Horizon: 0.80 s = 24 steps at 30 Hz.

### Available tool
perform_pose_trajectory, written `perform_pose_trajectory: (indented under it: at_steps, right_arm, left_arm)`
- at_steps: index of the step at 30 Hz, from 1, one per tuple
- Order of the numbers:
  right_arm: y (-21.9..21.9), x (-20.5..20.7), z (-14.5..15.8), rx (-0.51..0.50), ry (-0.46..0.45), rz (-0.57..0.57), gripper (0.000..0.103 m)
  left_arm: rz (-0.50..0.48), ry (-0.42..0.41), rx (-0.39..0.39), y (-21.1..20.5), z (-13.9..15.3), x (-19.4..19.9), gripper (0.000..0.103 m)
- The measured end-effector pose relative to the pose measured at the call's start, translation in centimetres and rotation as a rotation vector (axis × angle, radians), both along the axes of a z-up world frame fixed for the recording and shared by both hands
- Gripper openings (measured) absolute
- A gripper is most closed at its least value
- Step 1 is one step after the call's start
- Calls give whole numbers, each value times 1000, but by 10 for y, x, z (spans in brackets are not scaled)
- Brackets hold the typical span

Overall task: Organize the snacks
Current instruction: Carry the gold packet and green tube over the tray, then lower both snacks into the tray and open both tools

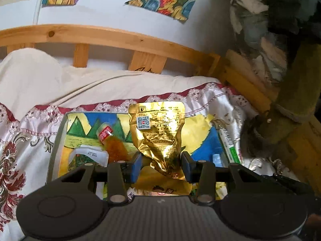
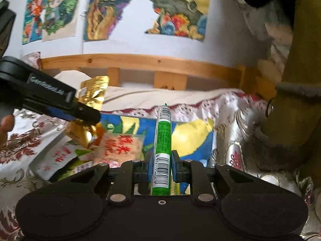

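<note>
The left gripper is clenched on the crumpled lower end of a gold pouch, which stands up above a painted tray where an orange bottle and a white packet crowd the near left corner. The right gripper is clamped on a green tube pointing toward the tray's far edge, over bare blue and yellow floor on the right side. Around the tray lies a flowered bedspread, with a wooden rail beyond.

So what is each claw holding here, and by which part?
Left claw pinches the gold pouch near its crumpled lower end. Right claw clamps the green tube near its barcoded lower end.
</note>
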State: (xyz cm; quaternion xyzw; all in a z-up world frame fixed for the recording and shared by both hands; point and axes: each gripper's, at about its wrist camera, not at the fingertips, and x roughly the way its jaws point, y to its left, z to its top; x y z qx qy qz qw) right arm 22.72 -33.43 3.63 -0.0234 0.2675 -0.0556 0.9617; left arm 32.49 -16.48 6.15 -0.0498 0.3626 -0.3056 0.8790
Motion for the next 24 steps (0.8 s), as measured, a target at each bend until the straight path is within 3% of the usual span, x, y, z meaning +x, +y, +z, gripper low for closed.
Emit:
perform_pose_trajectory:
  at_steps: [13,24]
  right_arm:
    - [-4,20,-37,35,128,-19,19]
    - [-3,23,-41,31,143,-19,19]
  left_arm:
    - [53,84,71,12,-37,14,46]
    - [73,123,80,17,-45,18,46]
